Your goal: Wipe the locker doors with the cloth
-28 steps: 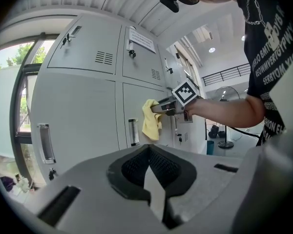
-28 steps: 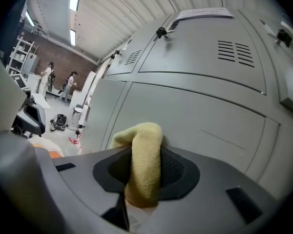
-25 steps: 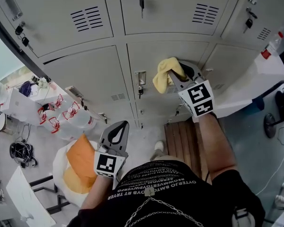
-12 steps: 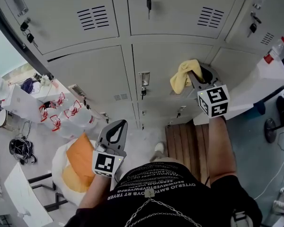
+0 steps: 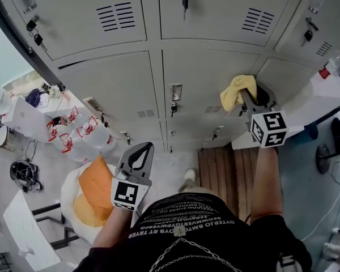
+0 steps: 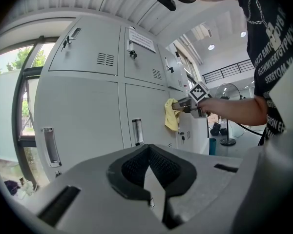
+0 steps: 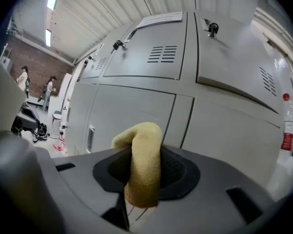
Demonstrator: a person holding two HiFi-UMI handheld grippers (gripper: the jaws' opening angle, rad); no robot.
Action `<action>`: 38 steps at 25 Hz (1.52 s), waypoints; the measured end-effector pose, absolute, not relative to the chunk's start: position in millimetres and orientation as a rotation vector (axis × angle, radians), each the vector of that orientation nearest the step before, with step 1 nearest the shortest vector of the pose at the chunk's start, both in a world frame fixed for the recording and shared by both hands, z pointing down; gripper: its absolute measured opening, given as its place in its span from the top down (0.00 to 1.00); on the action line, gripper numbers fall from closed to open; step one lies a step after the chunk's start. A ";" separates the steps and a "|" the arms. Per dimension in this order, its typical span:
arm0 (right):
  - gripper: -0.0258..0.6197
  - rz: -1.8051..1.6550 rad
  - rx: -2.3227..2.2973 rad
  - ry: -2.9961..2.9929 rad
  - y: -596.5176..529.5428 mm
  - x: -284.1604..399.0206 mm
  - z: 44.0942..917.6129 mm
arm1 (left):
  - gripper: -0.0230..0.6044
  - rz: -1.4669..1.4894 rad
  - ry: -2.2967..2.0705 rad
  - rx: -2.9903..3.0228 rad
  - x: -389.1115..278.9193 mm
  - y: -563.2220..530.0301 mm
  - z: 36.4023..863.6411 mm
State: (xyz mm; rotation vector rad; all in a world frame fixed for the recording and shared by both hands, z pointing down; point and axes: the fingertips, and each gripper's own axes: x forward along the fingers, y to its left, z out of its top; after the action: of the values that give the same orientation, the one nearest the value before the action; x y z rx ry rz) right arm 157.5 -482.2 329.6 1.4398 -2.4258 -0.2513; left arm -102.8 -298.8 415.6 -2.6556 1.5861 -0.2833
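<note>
Cloth (image 5: 237, 92) is hanging at 2 o'clock in the head view, against a locker door (image 5: 204, 78), with the right gripper (image 5: 246, 98) holding it; the left gripper (image 5: 140, 152) is hovering at 7 o'clock. In the left gripper view, its jaws are pressing together, empty. In the right gripper view, its jaws are pinching the yellow cloth.

Pale floor (image 5: 178, 160) underfoot, wooden slatted board (image 5: 226, 166) lying at right, orange cushion (image 5: 96, 186) at left, white bags with red print (image 5: 79, 135) beyond it, white counter (image 5: 323, 92) far right, window (image 6: 14, 57) showing green trees, ribbed ceiling (image 7: 136, 4) overhead, brick wall (image 7: 27, 52) far off.
</note>
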 end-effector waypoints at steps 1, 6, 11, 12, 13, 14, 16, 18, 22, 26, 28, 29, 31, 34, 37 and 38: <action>0.78 -0.252 1.408 -2.459 -474.3 149.1 328.8 | 0.95 -0.286 1.591 -2.658 -102.8 -299.1 415.7; 0.78 -0.206 1.214 -2.566 -447.2 93.1 349.5 | 0.95 -0.271 1.591 -2.656 -102.1 -297.7 413.7; 0.78 -0.187 1.063 -2.564 -450.2 36.6 388.4 | 0.95 -0.273 1.605 -2.642 -105.2 -289.8 415.6; 0.78 -0.189 1.043 -2.559 -451.6 27.6 394.5 | 0.95 -0.274 1.615 -2.640 -107.0 -287.2 416.2; 0.78 -0.190 1.027 -2.557 -453.3 20.0 398.9 | 0.95 -0.275 1.624 -2.635 -108.8 -284.8 416.2; 0.78 -0.189 1.015 -2.557 -455.0 13.5 402.1 | 0.95 -0.277 1.632 -2.630 -110.6 -282.4 416.2; 0.78 -0.184 0.990 -2.559 -457.5 2.9 406.8 | 0.95 -0.287 1.649 -2.624 -114.5 -277.4 417.1; 0.78 -0.189 0.966 -2.545 -459.4 -5.6 412.2 | 0.95 -0.297 1.665 -2.618 -119.2 -272.2 418.1; 0.78 -0.195 0.963 -2.495 -468.4 -12.1 422.0 | 0.95 -0.305 1.699 -2.613 -126.5 -265.6 417.8; 0.78 -0.207 0.981 -2.470 -473.2 -8.3 424.9 | 0.95 -0.316 1.691 -2.612 -126.5 -263.4 419.1; 0.78 -0.219 0.999 -2.453 -473.8 -3.3 426.4 | 0.95 -0.331 1.685 -2.624 -124.8 -263.4 421.4; 0.78 -0.220 1.008 -2.447 -474.5 0.1 427.9 | 0.95 -0.332 1.677 -2.628 -123.7 -263.9 421.7; 0.78 -0.221 1.022 -2.439 -476.6 7.8 430.5 | 0.95 -0.330 1.657 -2.634 -120.3 -266.3 421.3; 0.78 -0.235 1.036 -2.421 -480.4 20.8 433.0 | 0.95 -0.333 1.632 -2.648 -111.4 -271.7 422.3; 0.78 -0.211 1.070 -2.398 -482.1 39.4 435.0 | 0.95 -0.320 1.594 -2.658 -100.7 -275.3 422.2; 0.78 -0.207 1.087 -2.389 -483.4 46.4 435.7 | 0.95 -0.324 1.591 -2.665 -98.4 -276.1 423.1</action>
State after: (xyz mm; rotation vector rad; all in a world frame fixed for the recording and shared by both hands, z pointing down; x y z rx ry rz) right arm 46.4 -483.4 435.7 1.0871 -2.3895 -0.2068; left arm -98.4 -276.1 423.1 -2.6655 1.5906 -0.3235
